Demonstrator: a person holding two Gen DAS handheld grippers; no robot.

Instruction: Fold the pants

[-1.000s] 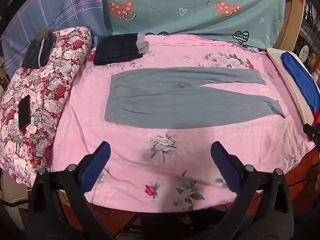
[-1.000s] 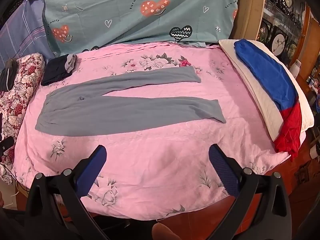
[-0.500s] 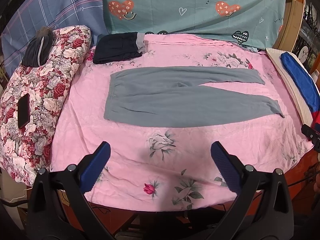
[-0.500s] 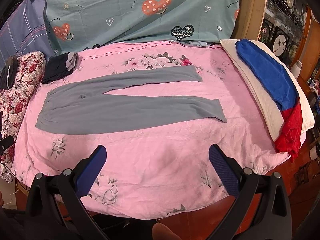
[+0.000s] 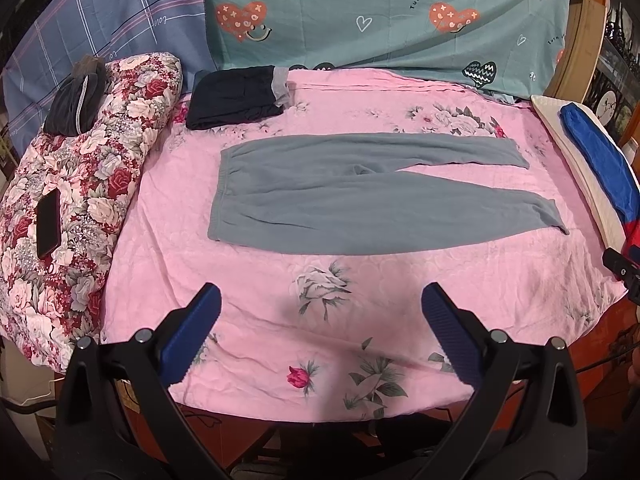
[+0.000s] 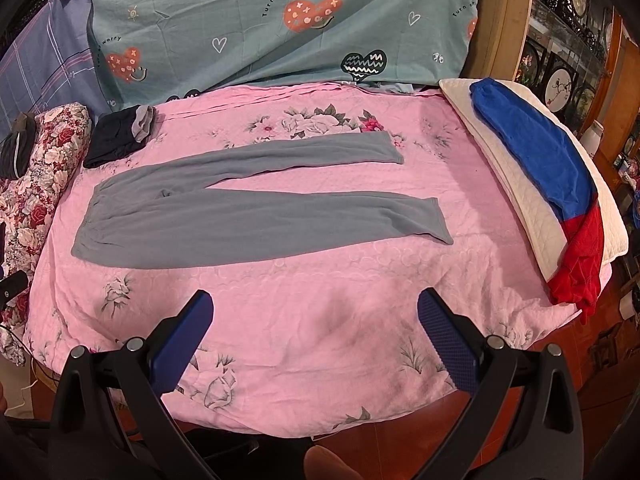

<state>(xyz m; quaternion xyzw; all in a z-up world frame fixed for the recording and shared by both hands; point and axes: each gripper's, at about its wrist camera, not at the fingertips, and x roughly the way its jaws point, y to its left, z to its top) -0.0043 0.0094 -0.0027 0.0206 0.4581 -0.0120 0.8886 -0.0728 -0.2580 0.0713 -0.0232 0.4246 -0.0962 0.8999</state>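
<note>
Grey pants lie flat on the pink flowered bedspread, waistband to the left, the two legs spread apart toward the right. They also show in the right wrist view. My left gripper is open and empty, above the bed's near edge, well short of the pants. My right gripper is open and empty, also over the near edge, below the near leg.
A dark folded garment lies at the back left. A flowered quilt with a phone sits on the left. A white pillow with a blue and red garment lies on the right. Patterned sheets hang behind.
Both grippers have edged slightly forward and upward toward the bed; the view of the pants has shifted a little. The pants have not moved.
</note>
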